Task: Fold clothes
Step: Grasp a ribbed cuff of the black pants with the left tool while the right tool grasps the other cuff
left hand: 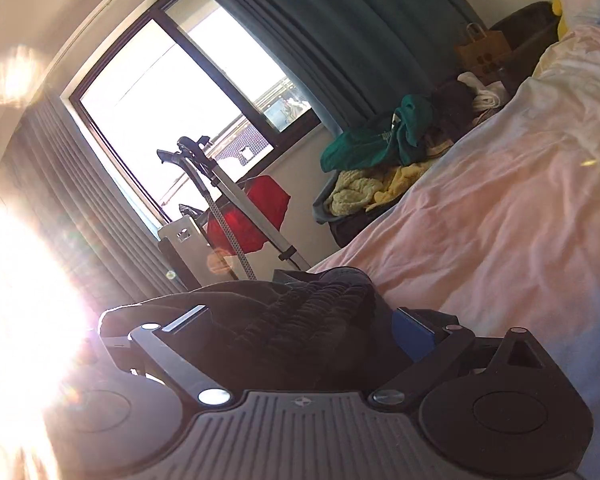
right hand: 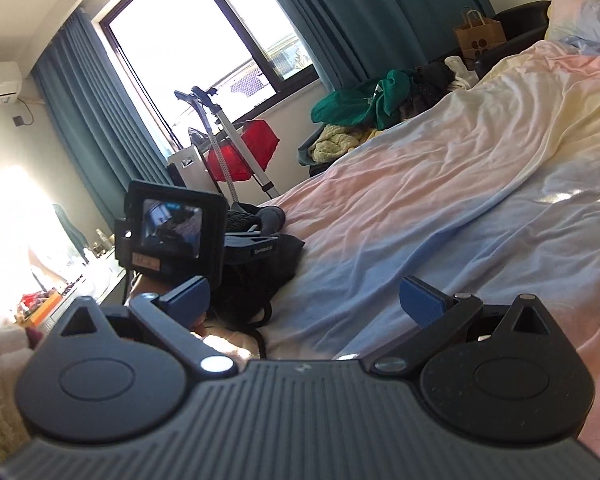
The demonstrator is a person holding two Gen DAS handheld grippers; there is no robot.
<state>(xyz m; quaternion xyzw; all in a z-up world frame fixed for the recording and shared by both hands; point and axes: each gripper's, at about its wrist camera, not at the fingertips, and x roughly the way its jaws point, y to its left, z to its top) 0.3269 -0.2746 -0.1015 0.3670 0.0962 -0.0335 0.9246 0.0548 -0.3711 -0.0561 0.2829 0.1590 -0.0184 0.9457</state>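
Lying between wide left claw [left hand: 300,320] jaws: dark garment [left hand: 292,312]; right claw [right hand: 304,300] wide, empty.

Left gripper [left hand: 300,322], right gripper [right hand: 304,300]: black ribbed housing, round side discs, silver pivot screws, blue fingers [right hand: 422,300].

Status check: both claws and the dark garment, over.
Left claw wide, dark garment bunched between its fingers, not clamped. Right claw open, empty over the bedsheet. Nothing blocking.
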